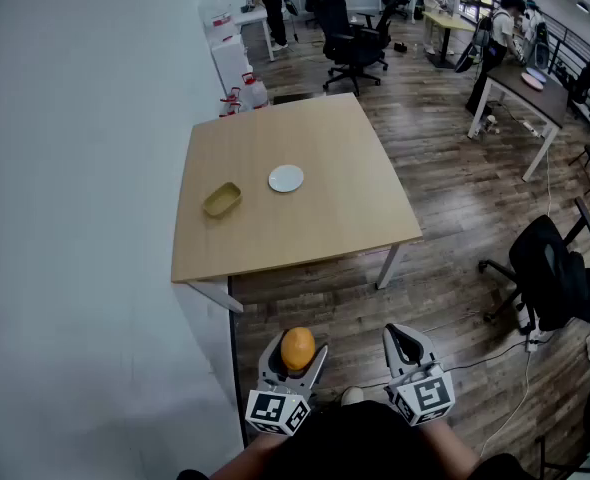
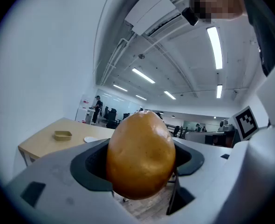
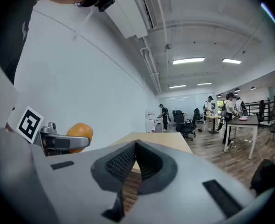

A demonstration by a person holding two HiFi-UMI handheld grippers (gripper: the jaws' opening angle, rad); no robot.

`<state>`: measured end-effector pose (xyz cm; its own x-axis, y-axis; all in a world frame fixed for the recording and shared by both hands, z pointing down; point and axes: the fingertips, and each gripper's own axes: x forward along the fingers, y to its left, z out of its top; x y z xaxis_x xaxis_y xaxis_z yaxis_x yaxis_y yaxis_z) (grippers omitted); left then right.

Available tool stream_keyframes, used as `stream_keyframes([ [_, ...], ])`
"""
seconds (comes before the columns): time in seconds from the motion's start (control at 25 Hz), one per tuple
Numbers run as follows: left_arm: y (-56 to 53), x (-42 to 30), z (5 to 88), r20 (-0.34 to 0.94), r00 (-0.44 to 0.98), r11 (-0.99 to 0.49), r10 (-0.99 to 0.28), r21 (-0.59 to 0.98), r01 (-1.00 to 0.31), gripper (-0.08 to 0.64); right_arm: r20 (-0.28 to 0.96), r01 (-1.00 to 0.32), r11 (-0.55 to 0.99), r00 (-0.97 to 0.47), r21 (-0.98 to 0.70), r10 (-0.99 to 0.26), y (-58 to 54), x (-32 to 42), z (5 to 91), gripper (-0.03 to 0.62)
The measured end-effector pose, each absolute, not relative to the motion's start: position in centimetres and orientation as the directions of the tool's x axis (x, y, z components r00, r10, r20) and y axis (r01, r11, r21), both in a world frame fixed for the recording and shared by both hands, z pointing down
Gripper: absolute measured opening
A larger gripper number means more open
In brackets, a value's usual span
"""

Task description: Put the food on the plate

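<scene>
My left gripper [image 1: 296, 354] is shut on an orange egg-shaped piece of food [image 1: 297, 348], which fills the middle of the left gripper view [image 2: 141, 154] between the dark pads. I hold it low, well short of the wooden table [image 1: 325, 218]. A small white plate [image 1: 286, 178] lies near the table's middle, seen far off as a pale disc [image 2: 91, 139]. My right gripper [image 1: 403, 346] is beside the left one, its jaws shut with nothing between them [image 3: 134, 158]. The food also shows at the left of the right gripper view [image 3: 79, 135].
A yellow-green shallow tray [image 1: 221, 200] lies left of the plate, also seen on the table [image 2: 62, 135]. A white wall runs along the left. Black office chairs [image 1: 353, 40], desks and people stand beyond the table; another chair [image 1: 550, 263] is at the right.
</scene>
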<state>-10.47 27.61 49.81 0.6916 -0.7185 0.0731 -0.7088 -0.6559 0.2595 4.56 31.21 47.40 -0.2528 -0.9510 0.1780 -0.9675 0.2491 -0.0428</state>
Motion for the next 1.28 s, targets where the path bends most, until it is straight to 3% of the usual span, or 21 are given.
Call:
stream_keyframes([
  [0.48,27.3,-7.8,51.1,0.099,0.666,-0.627,-0.740,0.256,-0.735,0.330,0.169,-0.953,0.285,-0.298,-0.098,-0.939,31.5,8.5,48.9,0.060],
  [0.92,23.2,-2.6,52.4,0.132,0.713,-0.676,-0.689,0.236,-0.698,0.330,0.245,-0.977,0.178,-0.202,-0.117,-0.948,30.8,13.3,51.7,0.060],
  [1.28,15.3,1.7,54.3,0.148,0.747,-0.713,-0.649,0.225,-0.664,0.330,0.292,-0.989,0.119,-0.141,-0.091,-0.946,24.1,17.5,52.5,0.061],
])
